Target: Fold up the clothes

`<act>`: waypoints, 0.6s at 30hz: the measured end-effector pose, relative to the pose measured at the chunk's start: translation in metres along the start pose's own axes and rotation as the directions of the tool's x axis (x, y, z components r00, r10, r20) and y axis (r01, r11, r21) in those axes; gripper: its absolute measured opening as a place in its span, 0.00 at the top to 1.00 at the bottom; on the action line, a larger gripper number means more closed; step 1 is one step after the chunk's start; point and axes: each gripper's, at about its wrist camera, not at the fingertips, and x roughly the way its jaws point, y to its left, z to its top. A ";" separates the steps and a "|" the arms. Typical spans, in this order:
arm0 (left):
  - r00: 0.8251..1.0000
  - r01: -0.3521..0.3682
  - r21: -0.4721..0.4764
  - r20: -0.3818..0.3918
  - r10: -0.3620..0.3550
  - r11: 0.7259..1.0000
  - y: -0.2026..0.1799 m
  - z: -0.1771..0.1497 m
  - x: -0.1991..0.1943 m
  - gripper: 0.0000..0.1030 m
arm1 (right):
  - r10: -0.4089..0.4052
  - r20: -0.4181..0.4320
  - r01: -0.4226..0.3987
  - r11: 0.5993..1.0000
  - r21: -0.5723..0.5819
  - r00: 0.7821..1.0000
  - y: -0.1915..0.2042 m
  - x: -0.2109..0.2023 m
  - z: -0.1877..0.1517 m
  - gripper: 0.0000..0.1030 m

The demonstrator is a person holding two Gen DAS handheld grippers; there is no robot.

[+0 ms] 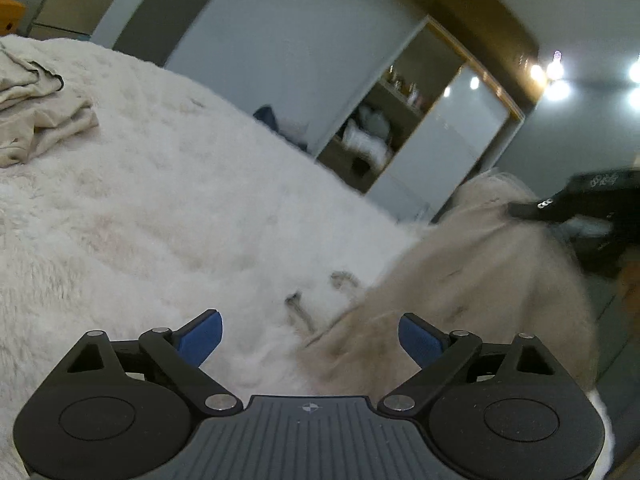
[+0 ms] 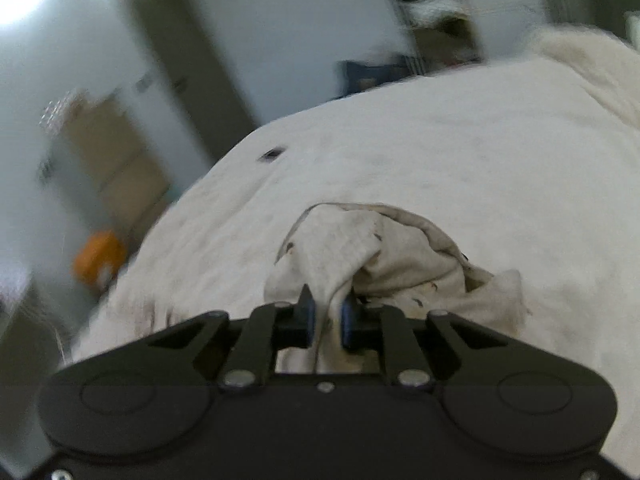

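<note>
Left wrist view shows the left gripper [image 1: 310, 338] with its blue pads spread wide and nothing between them, poised over a white fluffy blanket [image 1: 168, 208]. A beige garment [image 1: 492, 280], blurred, is lifted at the right, where the right gripper [image 1: 536, 210] holds its upper edge. Another crumpled beige cloth [image 1: 36, 116] lies on the blanket at far left, well apart. Right wrist view shows the right gripper [image 2: 328, 316] with its pads pinched on a fold of the beige garment [image 2: 360, 248], which bunches up just ahead of the fingers above the blanket [image 2: 460, 148].
</note>
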 end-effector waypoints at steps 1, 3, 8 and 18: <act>1.000 0.008 -0.010 0.000 -0.008 1.000 0.001 0.001 0.000 0.09 | 0.001 -0.044 -0.003 0.999 -0.038 0.999 0.007 0.010 -0.006 0.55; 1.000 0.010 -0.014 -0.006 -0.010 1.000 0.001 0.000 0.000 0.09 | -0.026 -0.159 0.020 0.999 -0.040 0.987 0.010 0.031 -0.027 0.55; 0.999 0.030 -0.002 -0.037 -0.030 1.000 -0.005 -0.004 0.003 0.09 | -0.031 -0.096 0.040 0.994 0.099 0.995 -0.032 -0.001 -0.053 0.49; 0.984 0.111 0.016 -0.140 -0.108 0.994 -0.019 -0.016 0.020 0.08 | -0.115 -0.125 0.144 0.957 0.253 0.985 -0.112 -0.053 -0.102 0.42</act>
